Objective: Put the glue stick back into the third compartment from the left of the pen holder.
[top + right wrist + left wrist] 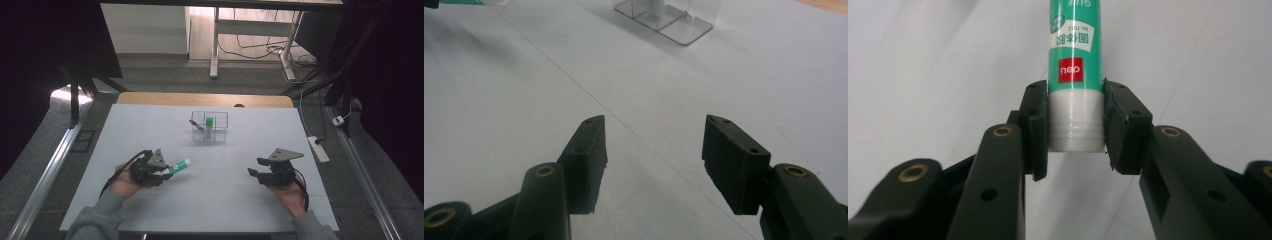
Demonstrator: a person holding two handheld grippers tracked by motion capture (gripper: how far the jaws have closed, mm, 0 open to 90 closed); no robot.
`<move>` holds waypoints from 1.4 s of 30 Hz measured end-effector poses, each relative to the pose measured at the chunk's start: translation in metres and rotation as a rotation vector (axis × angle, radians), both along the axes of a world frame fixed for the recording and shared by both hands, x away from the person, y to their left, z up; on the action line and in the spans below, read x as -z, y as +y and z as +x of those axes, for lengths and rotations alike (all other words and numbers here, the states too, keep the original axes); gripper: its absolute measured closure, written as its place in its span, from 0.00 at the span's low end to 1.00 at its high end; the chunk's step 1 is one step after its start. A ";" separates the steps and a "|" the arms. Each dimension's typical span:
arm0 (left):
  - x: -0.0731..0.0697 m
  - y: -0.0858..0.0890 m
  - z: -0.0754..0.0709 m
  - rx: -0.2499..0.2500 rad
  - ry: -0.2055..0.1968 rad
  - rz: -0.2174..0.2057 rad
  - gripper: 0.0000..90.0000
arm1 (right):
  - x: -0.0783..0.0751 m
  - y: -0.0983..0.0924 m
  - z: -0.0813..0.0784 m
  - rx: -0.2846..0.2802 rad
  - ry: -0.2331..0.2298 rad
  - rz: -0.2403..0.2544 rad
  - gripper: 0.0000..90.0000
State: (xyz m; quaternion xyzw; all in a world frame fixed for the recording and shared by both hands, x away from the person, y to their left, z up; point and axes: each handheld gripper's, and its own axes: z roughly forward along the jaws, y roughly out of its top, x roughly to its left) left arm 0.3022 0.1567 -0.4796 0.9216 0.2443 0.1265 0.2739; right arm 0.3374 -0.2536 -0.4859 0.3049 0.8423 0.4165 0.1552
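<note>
Left gripper (1075,127): matte black jaws clamp the smooth white cap end of a cylindrical green glue stick (1074,75), held above the pale matte worktop (150,130); its far end is cut off. Centre: clear 2-compartment plastic organizer (210,131), contents indistinct. Right gripper (654,145): jaws wide, empty.

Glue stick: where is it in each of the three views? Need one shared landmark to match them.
High view: the glue stick lies left of centre, held by the left gripper, pointing up-right.
Left gripper view: top centre, its white end clamped between the fingers.
Right gripper view: a green sliver at the top left corner.
Shared landmark: the clear divided box, seen in the high view at centre and in the right gripper view at the top.
</note>
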 end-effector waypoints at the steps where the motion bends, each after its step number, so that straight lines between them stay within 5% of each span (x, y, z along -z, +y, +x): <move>1: -0.001 -0.004 0.000 0.004 -0.003 -0.005 0.72 | 0.000 0.000 0.000 -0.002 -0.001 0.004 0.48; 30: -0.006 -0.071 0.013 0.113 -0.022 -0.032 0.72 | -0.005 0.012 -0.003 -0.040 -0.005 -0.002 0.44; 42: -0.004 -0.088 0.014 0.139 -0.024 -0.035 0.72 | -0.013 0.037 -0.011 -0.108 -0.034 -0.046 0.42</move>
